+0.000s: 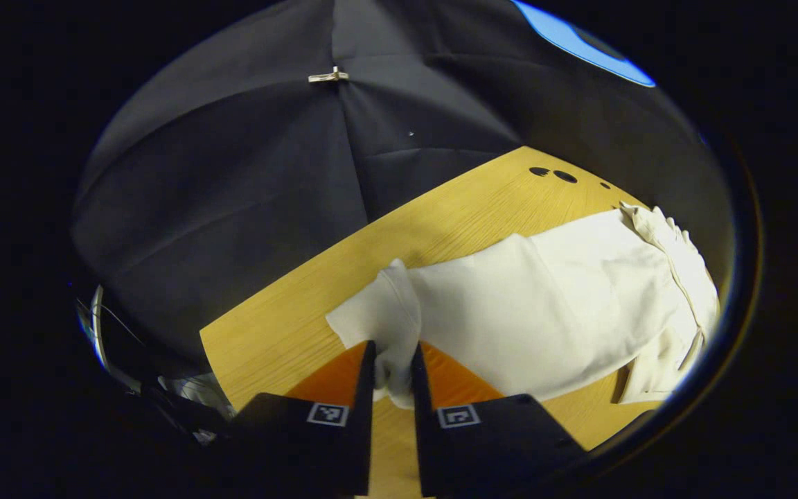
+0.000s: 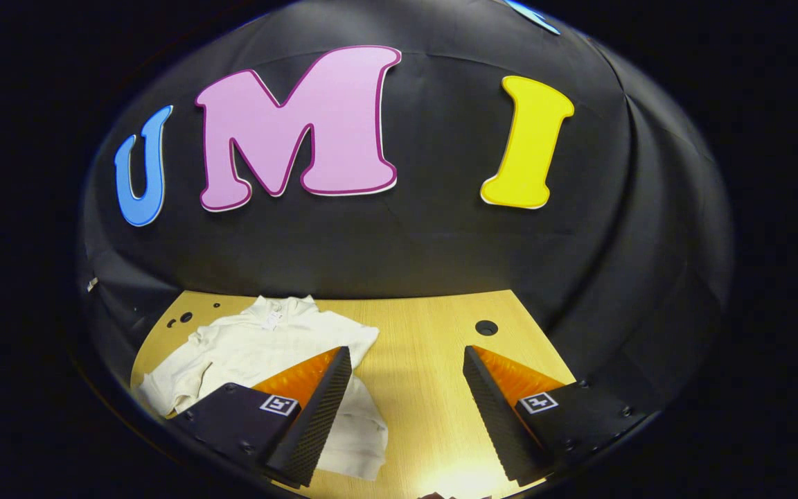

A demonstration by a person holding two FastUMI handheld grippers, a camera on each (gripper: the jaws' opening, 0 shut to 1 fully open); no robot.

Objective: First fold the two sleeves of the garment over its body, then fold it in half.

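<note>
A cream-white long-sleeved garment point(image 1: 544, 298) lies spread on the wooden table point(image 1: 440, 215), its collar end toward the right. My left gripper point(image 1: 392, 371) is shut on a fold of its cloth, probably a sleeve end, which bunches up between the fingers. In the right gripper view the same garment point(image 2: 260, 346) lies at the left of the table, collar toward the back wall. My right gripper point(image 2: 406, 364) hangs open above bare table point(image 2: 427, 416), to the right of the garment, with nothing between its fingers. Its left finger point(image 2: 316, 409) overlaps the garment's lower right part.
Small round holes point(image 1: 555, 173) mark the tabletop near its far edge, with another hole point(image 2: 486, 327) in the right gripper view. Black cloth walls close in behind the table. Beyond the table's left edge there is a metal frame with cables point(image 1: 104, 333).
</note>
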